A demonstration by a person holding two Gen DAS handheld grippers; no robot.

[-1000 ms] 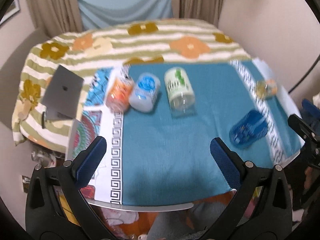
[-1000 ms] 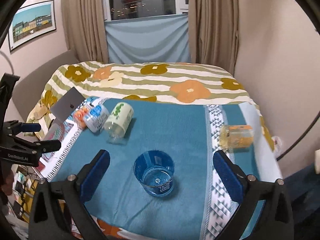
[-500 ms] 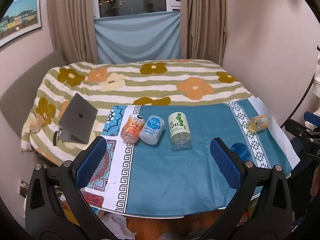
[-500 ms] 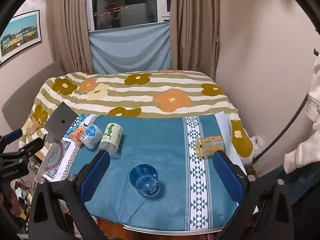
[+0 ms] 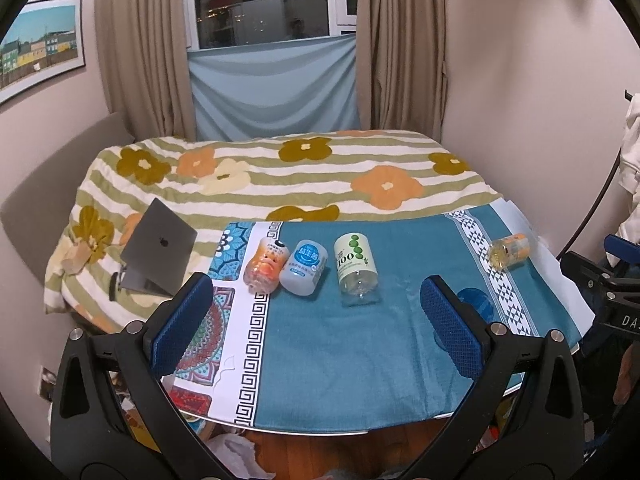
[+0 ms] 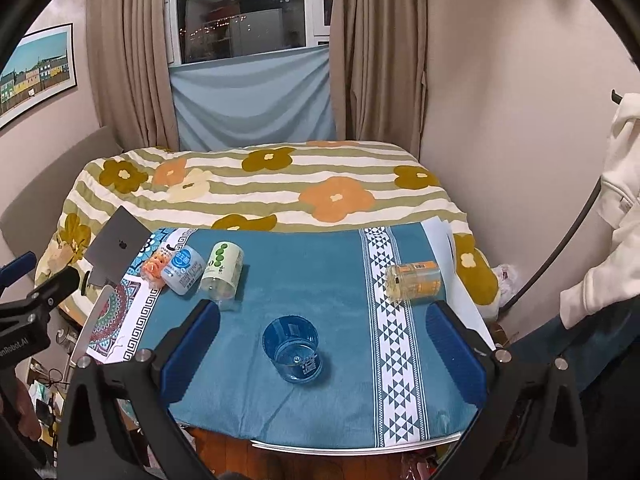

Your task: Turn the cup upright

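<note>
- Left wrist view: your left gripper (image 5: 316, 320) hangs spread wide, empty, back from the table (image 5: 340, 360).
- The blue cup (image 6: 294, 354) stands upright, mouth up, mid-cloth; flip judged complete.
- Your right gripper (image 6: 322, 354) is spread, empty; only withdrawal remains.

We find the cup (image 6: 292, 354) upright on the table (image 6: 344, 420), near its front edge; three bottles (image 6: 218, 270) lie behind-left (side by side), one bottle (image 6: 414, 282) behind-right.
</note>
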